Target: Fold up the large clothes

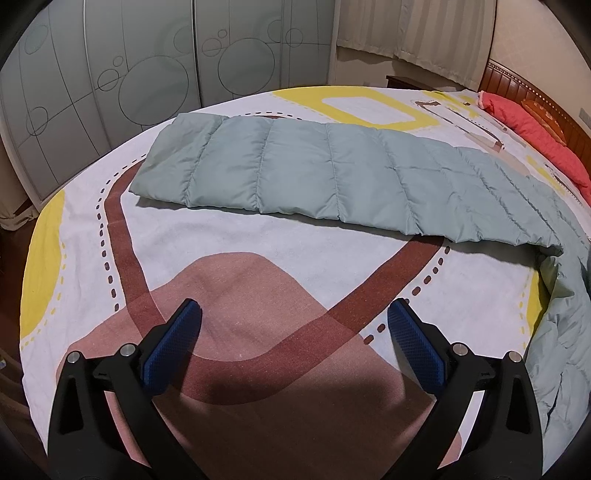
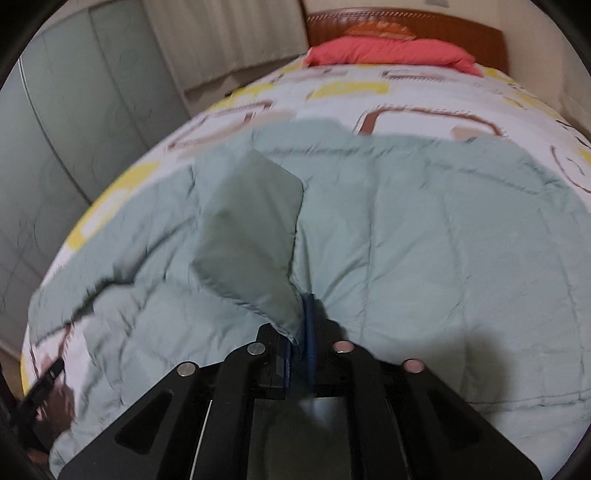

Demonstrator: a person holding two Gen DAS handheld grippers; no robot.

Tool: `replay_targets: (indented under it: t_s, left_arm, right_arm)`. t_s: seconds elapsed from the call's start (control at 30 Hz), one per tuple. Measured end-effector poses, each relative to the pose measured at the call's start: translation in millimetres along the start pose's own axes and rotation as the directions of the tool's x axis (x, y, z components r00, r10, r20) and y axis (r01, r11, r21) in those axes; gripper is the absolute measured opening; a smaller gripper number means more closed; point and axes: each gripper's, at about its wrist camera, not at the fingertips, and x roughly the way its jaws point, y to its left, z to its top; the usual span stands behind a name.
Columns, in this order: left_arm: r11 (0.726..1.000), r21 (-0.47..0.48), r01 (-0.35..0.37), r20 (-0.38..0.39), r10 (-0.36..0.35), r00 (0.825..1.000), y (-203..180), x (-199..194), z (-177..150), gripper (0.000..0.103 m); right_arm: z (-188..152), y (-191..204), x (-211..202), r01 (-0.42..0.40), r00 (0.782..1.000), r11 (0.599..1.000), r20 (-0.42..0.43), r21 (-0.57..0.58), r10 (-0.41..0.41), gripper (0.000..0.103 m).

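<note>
A bed [image 1: 258, 240] is covered by a white sheet [image 1: 480, 295] printed with yellow blocks, brown bands and dashed lines. A coral-red pillow [image 2: 391, 51] is laid at the head of the bed, against a wooden headboard [image 2: 461, 33]. Frosted wardrobe doors [image 1: 129, 74] marked with circles are seen beyond the far side, and pale pleated curtains [image 1: 424, 29] are hung beside them.

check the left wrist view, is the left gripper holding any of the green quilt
No: the left gripper stands open with nothing between its blue pads, hovering over the patterned bedsheet, apart from the green quilt.
</note>
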Motion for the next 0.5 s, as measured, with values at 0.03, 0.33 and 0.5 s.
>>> replay_targets:
  t_s: [0.03, 0.33, 0.5]
  left_arm:
    - [1.000, 0.001, -0.001, 0.000, 0.001, 1.000, 0, 0, 0, 0.101]
    - [1.000, 0.003, -0.004, 0.000, 0.004, 1.000, 0, 2, 1, 0.101]
    - [1.000, 0.006, -0.007, 0.002, 0.007, 1.000, -1, 2, 0, 0.101]
  right_arm:
    - [-1, 3, 1, 0.003, 1.000, 1.000, 0.002, -0.007, -0.003, 0.015]
    - [2, -15, -38, -0.073, 0.994, 0.995, 0.083, 0.065, 0.067, 0.063]
    - [16, -104, -74, 0.112, 0.977, 0.966, 0.150, 0.233, -0.149, 0.050]
